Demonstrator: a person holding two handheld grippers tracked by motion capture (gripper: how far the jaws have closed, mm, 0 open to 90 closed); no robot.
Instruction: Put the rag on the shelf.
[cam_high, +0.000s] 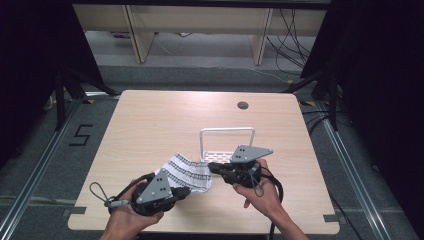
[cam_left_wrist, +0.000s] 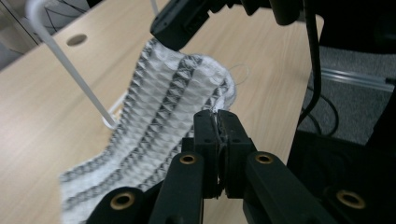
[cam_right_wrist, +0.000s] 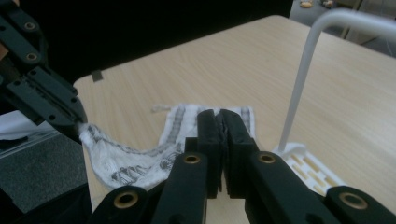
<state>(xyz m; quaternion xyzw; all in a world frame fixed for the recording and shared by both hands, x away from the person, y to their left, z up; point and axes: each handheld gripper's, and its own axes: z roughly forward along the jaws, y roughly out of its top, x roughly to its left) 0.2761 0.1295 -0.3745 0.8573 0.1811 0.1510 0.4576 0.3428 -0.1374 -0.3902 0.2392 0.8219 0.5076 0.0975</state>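
A white cloth with a black-and-grey woven pattern (cam_high: 189, 172) hangs between my two grippers, over the near part of the wooden table (cam_high: 150, 125). My left gripper (cam_high: 186, 191) is shut on the cloth's near edge; the left gripper view shows its jaws (cam_left_wrist: 217, 119) pinching the cloth (cam_left_wrist: 159, 112). My right gripper (cam_high: 211, 166) is shut on the cloth's right corner. In the right gripper view its jaws (cam_right_wrist: 218, 116) are closed on the cloth (cam_right_wrist: 121, 161), with the left gripper (cam_right_wrist: 70, 116) gripping the other end at far left.
A small white wire rack with a tall hoop handle (cam_high: 227, 131) stands on the table just behind the right gripper. A round cable hole (cam_high: 243, 105) lies near the far edge. Dark frame legs and cables (cam_high: 320, 80) flank the table.
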